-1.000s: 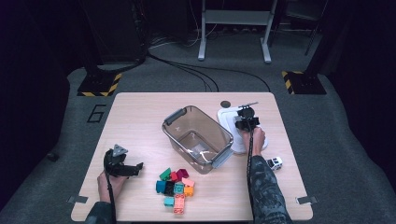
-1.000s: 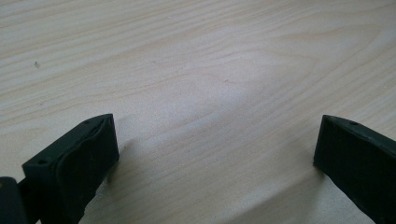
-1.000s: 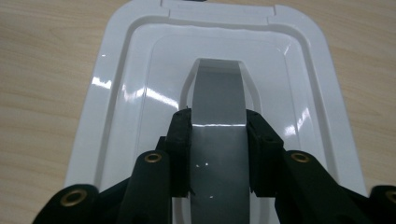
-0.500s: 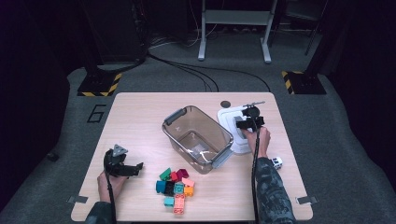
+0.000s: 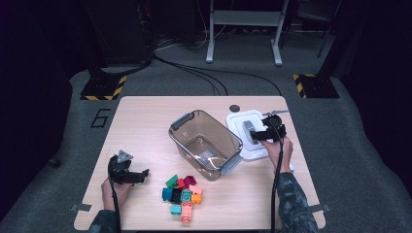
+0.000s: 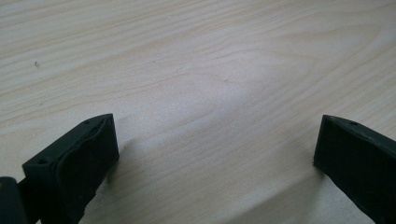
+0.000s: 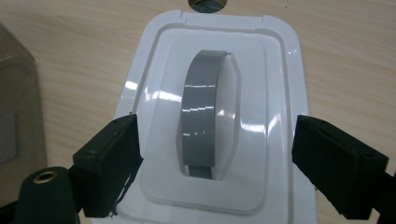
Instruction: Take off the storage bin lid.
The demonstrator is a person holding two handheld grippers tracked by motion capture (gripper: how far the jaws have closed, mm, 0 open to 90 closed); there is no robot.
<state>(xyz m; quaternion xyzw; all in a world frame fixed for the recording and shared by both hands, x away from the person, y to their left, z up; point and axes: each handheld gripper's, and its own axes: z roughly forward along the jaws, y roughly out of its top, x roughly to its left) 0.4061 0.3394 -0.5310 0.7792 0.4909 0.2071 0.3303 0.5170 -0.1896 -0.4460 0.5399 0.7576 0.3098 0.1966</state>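
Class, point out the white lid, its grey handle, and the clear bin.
white lid [image 7: 285, 60]: right gripper view, glossy right rim.
grey handle [image 7: 205, 112]: right gripper view, middle of the strap.
clear bin [image 5: 180, 121]: high view, grey latch at its far end.

I'm looking down into what reads as a lab or recording studio, not a home. The wooden table [image 5: 145, 121] sits alone on grey carpet [image 5: 369, 160], with a big "6" [image 5: 100, 118] marked on the floor beside it. Black stands carry yellow-and-black hazard-striped bases [image 5: 104, 88], cables [image 5: 204, 73] snake across the floor, a metal frame [image 5: 245, 29] stands behind, and everything around is dark.
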